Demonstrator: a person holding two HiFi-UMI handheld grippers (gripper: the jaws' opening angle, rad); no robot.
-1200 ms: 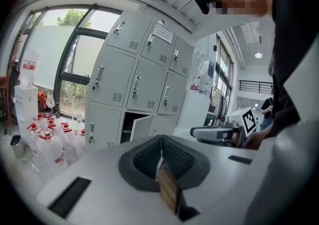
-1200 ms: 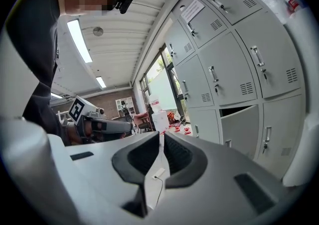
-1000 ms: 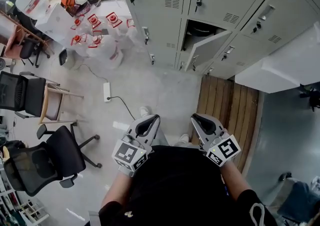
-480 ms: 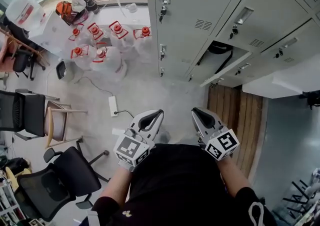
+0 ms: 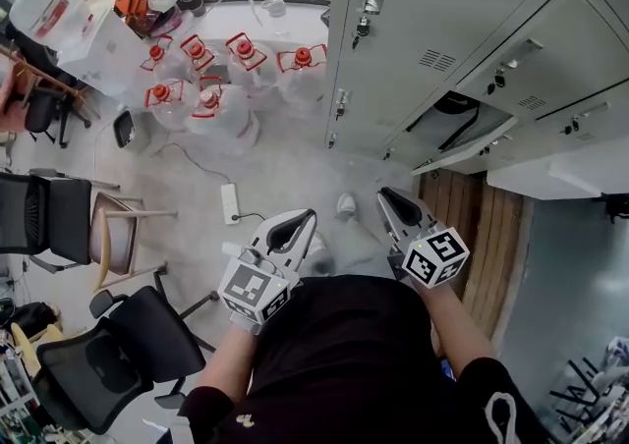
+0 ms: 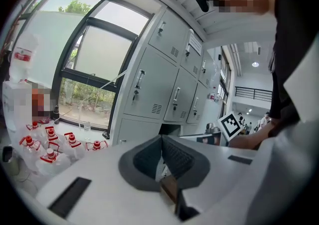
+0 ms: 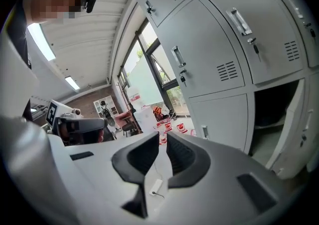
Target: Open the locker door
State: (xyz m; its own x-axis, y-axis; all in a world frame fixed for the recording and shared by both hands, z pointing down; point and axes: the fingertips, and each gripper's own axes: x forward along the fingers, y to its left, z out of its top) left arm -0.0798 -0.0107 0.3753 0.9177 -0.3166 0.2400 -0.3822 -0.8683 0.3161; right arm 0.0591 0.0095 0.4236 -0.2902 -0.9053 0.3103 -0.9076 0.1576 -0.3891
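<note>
Standing ajar, locker door (image 5: pixel 465 145), water jugs (image 5: pixel 211 88) beside lockers (image 5: pixel 423 20), chairs (image 5: pixel 118 334), power strip (image 5: pixel 230 203)

No word, number or brand name is showing clearly enough to read. The left gripper (image 5: pixel 300 219) and the right gripper (image 5: pixel 386 196) are each carrying a cube bearing only black-and-white square patterns, no letters. The white container (image 5: pixel 54 2) and the water jugs (image 5: pixel 211 88) are showing red labels with print too small to read.

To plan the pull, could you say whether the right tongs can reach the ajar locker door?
Probably not yet: the shut right tongs sit short of the ajar locker door; nothing blocks them.
</note>
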